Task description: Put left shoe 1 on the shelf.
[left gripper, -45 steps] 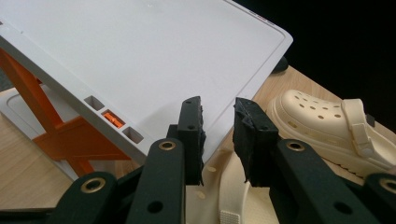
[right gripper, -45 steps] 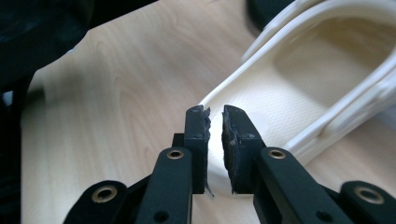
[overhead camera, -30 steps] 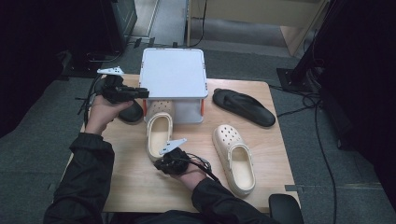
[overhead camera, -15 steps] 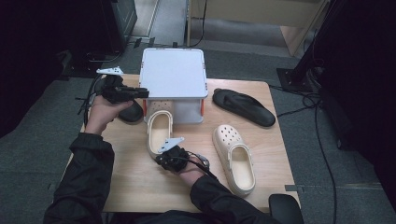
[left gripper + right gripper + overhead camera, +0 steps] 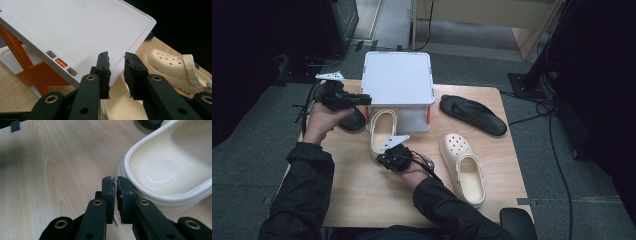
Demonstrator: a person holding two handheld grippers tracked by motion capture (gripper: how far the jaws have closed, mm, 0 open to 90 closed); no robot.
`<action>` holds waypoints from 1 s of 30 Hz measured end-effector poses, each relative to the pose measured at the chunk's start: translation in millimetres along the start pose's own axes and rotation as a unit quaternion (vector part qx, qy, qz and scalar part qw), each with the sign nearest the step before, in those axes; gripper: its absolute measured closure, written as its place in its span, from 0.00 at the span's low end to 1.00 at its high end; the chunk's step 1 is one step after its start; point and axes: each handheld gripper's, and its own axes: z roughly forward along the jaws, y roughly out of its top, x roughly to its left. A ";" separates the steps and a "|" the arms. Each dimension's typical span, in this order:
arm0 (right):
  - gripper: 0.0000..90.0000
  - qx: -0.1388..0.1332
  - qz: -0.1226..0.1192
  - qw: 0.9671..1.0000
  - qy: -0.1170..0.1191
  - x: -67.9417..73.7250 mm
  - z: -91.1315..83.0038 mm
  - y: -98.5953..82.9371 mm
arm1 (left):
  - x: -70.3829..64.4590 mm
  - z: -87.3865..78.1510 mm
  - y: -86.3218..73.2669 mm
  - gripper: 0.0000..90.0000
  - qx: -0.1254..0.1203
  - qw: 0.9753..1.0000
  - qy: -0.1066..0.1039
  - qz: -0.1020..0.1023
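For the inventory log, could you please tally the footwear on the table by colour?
Cream clogs: 2
Black sandals: 2
Total: 4

We see a lab or recording space: grey carpet floor [image 5: 257, 180], loose cables [image 5: 557, 150] trailing across it, dark surroundings, one small wooden counter [image 5: 357, 195].
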 end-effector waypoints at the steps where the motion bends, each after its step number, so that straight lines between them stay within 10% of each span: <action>1: 0.94 0.000 0.000 1.000 -0.001 -2.5 0.5 1.8 | 0.0 0.0 0.0 0.83 0.000 1.000 0.000 0.000; 11: 0.96 -0.008 0.002 1.000 0.012 -28.5 10.4 14.3 | 0.8 0.0 -0.6 0.83 -0.003 1.000 -0.002 -0.002; 30: 0.87 -0.006 0.006 1.000 -0.001 -31.5 16.4 12.6 | 2.0 -0.5 -1.3 0.83 -0.005 1.000 -0.003 -0.004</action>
